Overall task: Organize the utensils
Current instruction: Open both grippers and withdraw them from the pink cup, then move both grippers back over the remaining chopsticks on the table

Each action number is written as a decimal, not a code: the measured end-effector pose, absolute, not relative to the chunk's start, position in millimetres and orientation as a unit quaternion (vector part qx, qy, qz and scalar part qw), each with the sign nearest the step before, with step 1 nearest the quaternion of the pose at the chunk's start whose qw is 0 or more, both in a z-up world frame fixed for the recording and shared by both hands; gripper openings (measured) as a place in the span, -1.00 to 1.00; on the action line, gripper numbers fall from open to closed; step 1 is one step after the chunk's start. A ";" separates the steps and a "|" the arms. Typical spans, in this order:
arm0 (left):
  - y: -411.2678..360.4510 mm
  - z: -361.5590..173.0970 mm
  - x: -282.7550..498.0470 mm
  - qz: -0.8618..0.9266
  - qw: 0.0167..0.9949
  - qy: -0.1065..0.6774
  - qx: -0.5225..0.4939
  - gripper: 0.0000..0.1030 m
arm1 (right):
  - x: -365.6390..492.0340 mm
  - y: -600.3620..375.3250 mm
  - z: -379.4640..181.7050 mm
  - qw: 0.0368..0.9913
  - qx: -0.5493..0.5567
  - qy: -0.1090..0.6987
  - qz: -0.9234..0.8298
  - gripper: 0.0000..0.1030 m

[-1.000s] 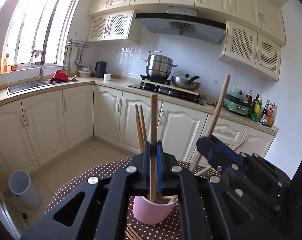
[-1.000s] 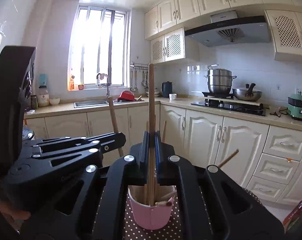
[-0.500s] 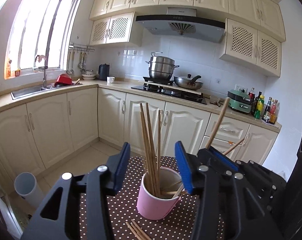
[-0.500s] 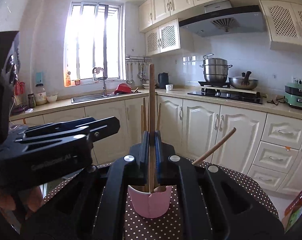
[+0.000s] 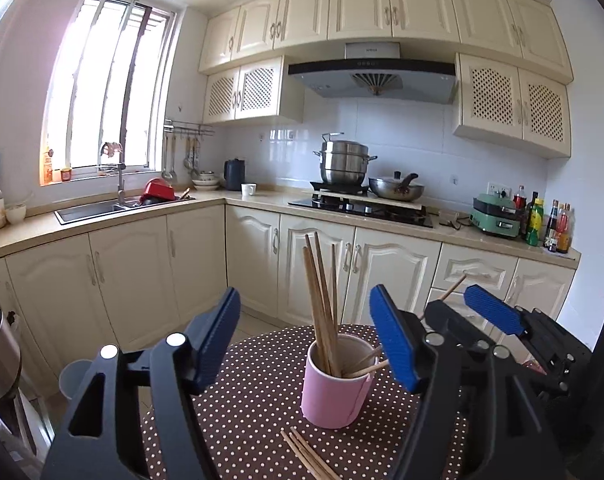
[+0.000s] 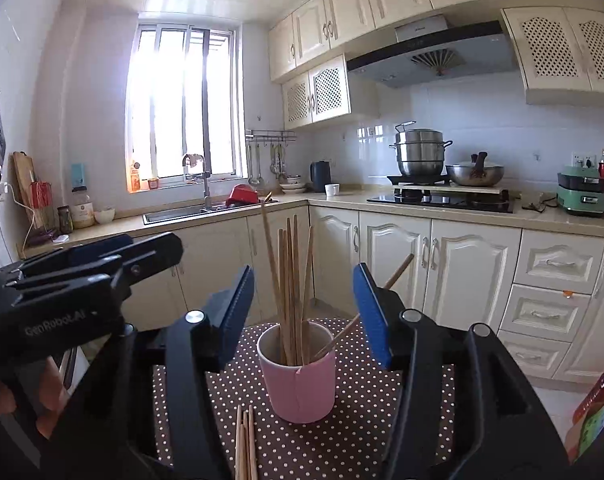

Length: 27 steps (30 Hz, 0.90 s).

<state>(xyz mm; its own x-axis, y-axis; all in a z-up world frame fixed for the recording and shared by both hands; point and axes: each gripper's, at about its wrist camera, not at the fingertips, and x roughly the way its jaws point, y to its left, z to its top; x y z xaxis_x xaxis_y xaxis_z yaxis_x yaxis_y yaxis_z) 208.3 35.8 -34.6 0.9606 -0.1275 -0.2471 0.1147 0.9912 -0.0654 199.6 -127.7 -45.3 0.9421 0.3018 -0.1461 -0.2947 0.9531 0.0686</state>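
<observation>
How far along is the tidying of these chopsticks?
Mostly done: several chopsticks stand in the pink cup. Nothing is in hand: the left gripper and right gripper have just opened, empty. Left: loose chopsticks lying on the dotted tablecloth.

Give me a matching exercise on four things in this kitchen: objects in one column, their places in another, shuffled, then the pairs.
Things:
1. pink cup
2. loose chopsticks
3. steamer pot
4. red bowl

Places:
A. at the sink
B. on the stove
C. upright on the dotted tablecloth, chopsticks standing in it
D. flat on the tablecloth, in front of the cup

Pairs: 1-C, 2-D, 3-B, 4-A
</observation>
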 end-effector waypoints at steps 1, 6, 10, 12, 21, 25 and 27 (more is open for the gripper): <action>35.9 -34.7 202.0 -0.059 0.990 0.124 -0.025 0.31 | 195.8 -129.6 -44.1 0.985 0.025 0.076 0.152 0.00; 39.3 -33.8 185.8 -0.056 0.991 0.121 -0.030 0.32 | 179.7 -135.3 -40.9 0.986 0.026 0.069 0.148 0.00; 42.6 -37.9 176.6 -0.054 0.990 0.127 -0.035 0.34 | 171.7 -140.7 -41.1 0.987 0.026 0.070 0.143 0.02; 44.3 -42.5 173.3 -0.052 0.989 0.134 -0.034 0.34 | 166.7 -144.9 -42.1 0.988 0.026 0.070 0.137 0.03; 56.3 -81.6 175.1 -0.052 0.977 0.201 -0.049 0.34 | 154.5 -156.2 -62.4 0.986 0.024 0.099 0.134 0.09; 62.8 -104.8 181.2 -0.055 0.967 0.240 -0.071 0.34 | 154.8 -156.5 -83.2 0.982 0.024 0.127 0.140 0.09; 65.0 -116.3 184.5 -0.055 0.961 0.259 -0.077 0.34 | 155.3 -156.6 -92.4 0.979 0.025 0.140 0.144 0.09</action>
